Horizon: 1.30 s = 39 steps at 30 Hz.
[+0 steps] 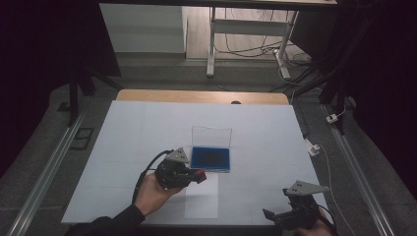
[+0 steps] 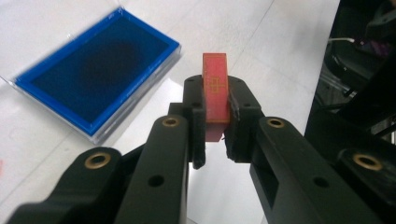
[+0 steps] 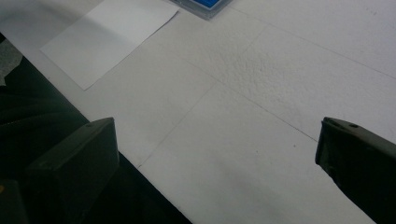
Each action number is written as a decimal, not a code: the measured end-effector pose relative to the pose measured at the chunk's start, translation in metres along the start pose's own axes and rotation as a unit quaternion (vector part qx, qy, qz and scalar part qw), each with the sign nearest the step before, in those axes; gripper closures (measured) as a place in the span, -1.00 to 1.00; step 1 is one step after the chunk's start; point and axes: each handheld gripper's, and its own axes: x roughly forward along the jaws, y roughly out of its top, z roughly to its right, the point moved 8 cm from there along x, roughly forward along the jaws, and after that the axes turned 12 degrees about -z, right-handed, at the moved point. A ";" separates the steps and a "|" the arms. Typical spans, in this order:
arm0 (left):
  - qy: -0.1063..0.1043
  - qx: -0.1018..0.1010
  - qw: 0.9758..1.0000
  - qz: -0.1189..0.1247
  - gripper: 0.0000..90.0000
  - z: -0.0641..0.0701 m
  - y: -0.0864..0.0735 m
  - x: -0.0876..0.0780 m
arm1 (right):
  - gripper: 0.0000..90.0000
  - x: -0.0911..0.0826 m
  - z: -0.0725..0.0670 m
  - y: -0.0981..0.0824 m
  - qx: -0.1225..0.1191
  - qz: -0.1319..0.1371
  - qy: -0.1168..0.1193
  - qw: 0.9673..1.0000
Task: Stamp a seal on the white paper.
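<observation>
The high view looks forward and down over the table; both gripper views sit close above it.

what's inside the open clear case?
The clear case holds a dark blue pad filling its tray, nothing lying on it. What sits under the pad is covered. The left claw holds a red block beside it.

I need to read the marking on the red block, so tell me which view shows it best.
The left gripper view: the red block stands close up between the left hand-held gripper jaws, its gold cross marking facing the camera. The high view shows it as a small red spot at that gripper's tip. The right gripper view looks across bare table.
</observation>
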 end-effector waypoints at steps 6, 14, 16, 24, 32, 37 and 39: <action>0.010 0.010 1.000 -0.022 0.77 0.005 -0.008 0.013 | -1.00 0.000 0.000 0.000 -0.001 0.000 0.000 1.000; 0.025 0.013 0.999 -0.045 0.77 0.003 -0.015 0.031 | -1.00 0.000 0.000 0.000 -0.001 -0.002 -0.002 1.000; 0.025 0.012 0.998 -0.050 0.77 0.001 -0.017 0.035 | -1.00 0.000 0.000 0.000 -0.001 -0.002 -0.001 1.000; 0.034 0.008 0.997 -0.063 0.77 -0.005 -0.022 0.048 | -1.00 0.000 0.000 0.000 -0.002 -0.003 -0.001 1.000; 0.038 0.010 0.996 -0.074 0.77 -0.006 -0.025 0.055 | -1.00 0.000 0.000 0.000 -0.003 -0.003 0.000 1.000; 0.052 0.024 0.995 -0.077 0.78 -0.005 -0.027 0.058 | -1.00 0.000 0.000 0.000 -0.003 -0.003 0.000 1.000; 0.054 0.023 0.996 -0.070 0.78 -0.004 -0.028 0.058 | -0.99 0.001 -0.001 0.000 -0.002 -0.004 0.000 1.000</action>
